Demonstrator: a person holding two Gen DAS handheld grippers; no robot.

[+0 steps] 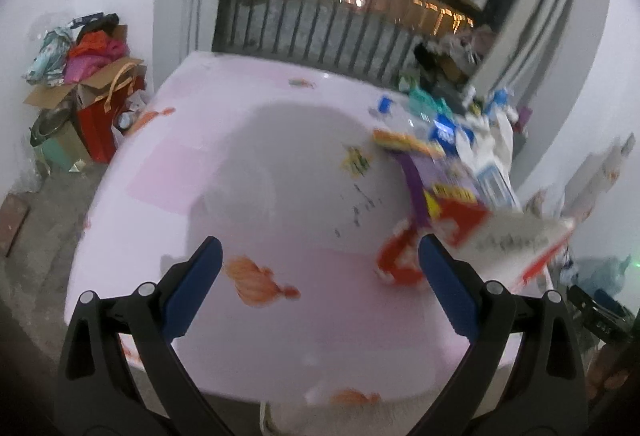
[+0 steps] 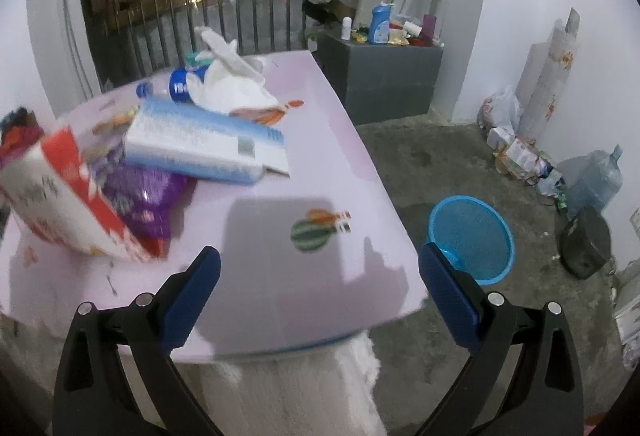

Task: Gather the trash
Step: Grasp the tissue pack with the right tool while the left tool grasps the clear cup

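Observation:
Trash lies piled on a pink table point(image 1: 256, 172) point(image 2: 320, 140): a red and white carton point(image 1: 500, 236) point(image 2: 68, 204), a purple wrapper point(image 1: 440, 176) point(image 2: 148, 196), a white and blue box point(image 2: 200, 140) point(image 1: 492, 176), a blue-capped bottle point(image 2: 176, 86) and a white plastic bag point(image 2: 236, 76). My left gripper point(image 1: 320, 260) hangs open above the table's near edge, its right finger close to the red carton. Open too, my right gripper point(image 2: 320, 268) hovers over the table's near right corner with nothing between its fingers. A blue mesh basket point(image 2: 472, 236) stands on the floor to the right of the table.
Cardboard boxes and bags of clothes point(image 1: 84, 84) crowd the left corner. A grey cabinet point(image 2: 380, 72) with bottles stands behind the table. A water jug point(image 2: 596, 180), a black object point(image 2: 584, 244) and bags point(image 2: 516, 148) line the right wall. A railing point(image 1: 320, 24) runs behind.

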